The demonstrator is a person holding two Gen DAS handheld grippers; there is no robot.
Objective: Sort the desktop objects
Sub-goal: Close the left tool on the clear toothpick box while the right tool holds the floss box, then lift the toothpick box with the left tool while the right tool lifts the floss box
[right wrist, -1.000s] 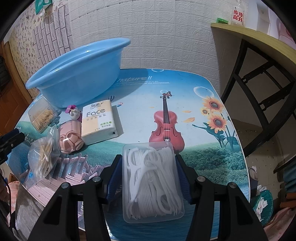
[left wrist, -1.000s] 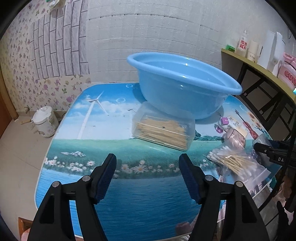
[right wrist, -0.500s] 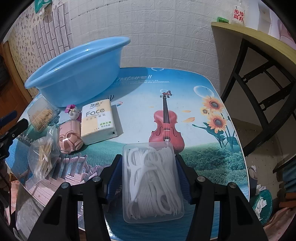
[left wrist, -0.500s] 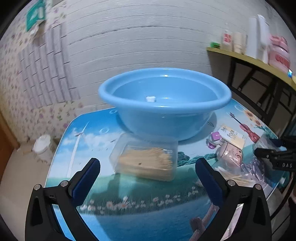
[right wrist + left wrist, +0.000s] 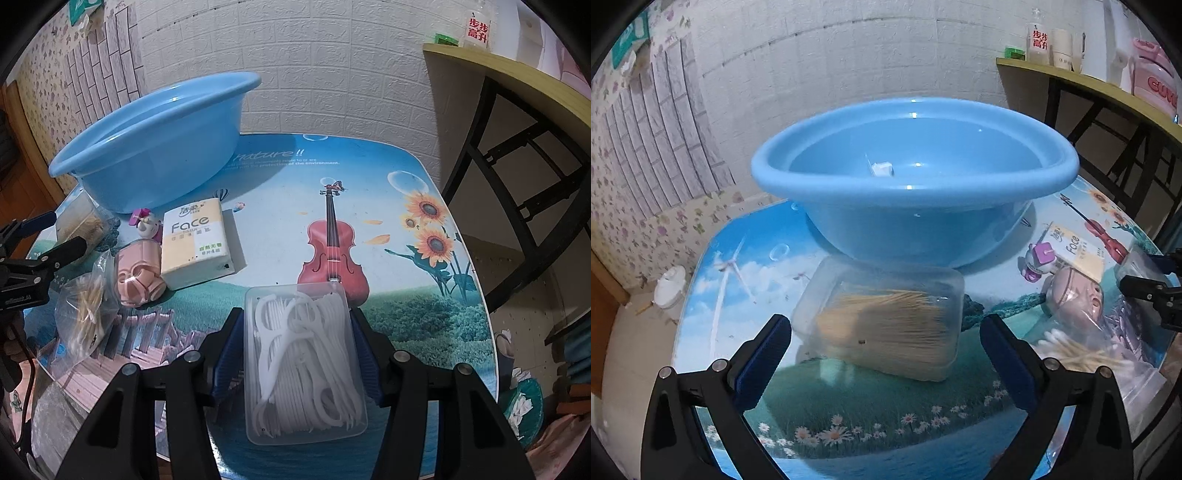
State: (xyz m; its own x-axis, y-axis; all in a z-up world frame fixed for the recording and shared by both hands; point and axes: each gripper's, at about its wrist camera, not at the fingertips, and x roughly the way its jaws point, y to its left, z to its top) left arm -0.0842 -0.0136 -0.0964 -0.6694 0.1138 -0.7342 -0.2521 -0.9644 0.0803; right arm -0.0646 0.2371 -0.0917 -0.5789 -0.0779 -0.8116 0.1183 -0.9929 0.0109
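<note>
Left claw (image 5: 885, 353): wide apart, jaws just eased in a little, toothpick box (image 5: 886, 326) between them, untouched
Right claw (image 5: 300, 349): clamped on floss box (image 5: 305, 363)
Basin (image 5: 916, 184): behind toothpick box

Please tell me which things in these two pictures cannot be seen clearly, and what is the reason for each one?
- Small white item in the blue basin, left wrist view: too small and blurred to identify.
- Toothpick box, right wrist view: partly hidden by the left gripper.
- Cotton swab bag, left wrist view: blurred near the edge.
- Floss pick box, right wrist view: sides covered by the right gripper.
</note>
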